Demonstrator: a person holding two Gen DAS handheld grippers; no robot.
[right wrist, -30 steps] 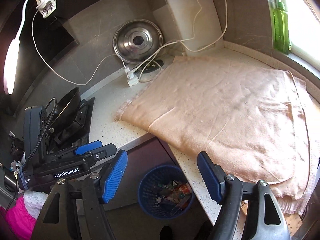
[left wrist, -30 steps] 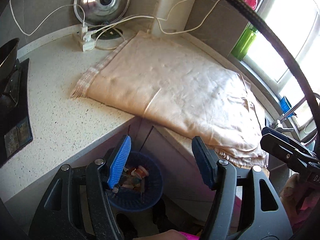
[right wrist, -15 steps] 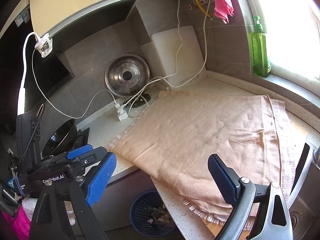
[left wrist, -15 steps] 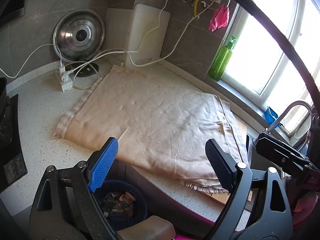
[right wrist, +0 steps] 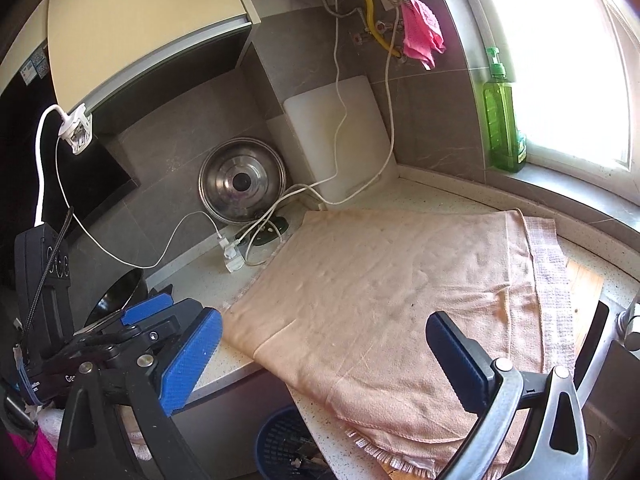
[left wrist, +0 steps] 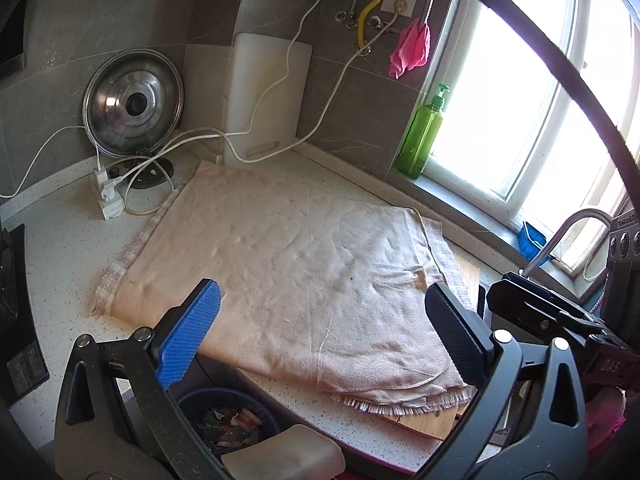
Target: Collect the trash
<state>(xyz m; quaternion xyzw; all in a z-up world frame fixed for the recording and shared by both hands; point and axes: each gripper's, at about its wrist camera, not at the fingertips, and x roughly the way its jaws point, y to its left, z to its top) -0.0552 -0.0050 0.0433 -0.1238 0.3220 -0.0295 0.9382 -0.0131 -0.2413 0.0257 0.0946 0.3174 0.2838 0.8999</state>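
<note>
Trash [left wrist: 230, 424] in blue basket [left wrist: 192, 396] lies below open left gripper [left wrist: 320, 336].

Towel [left wrist: 304, 272]: lying spread on the desk [left wrist: 60, 248].
Pot lid [left wrist: 134, 104]: leaning behind, left of the cutting board [left wrist: 266, 96].
Bin [right wrist: 280, 440]: sitting below the desk's edge, holding trash [left wrist: 228, 424].
</note>
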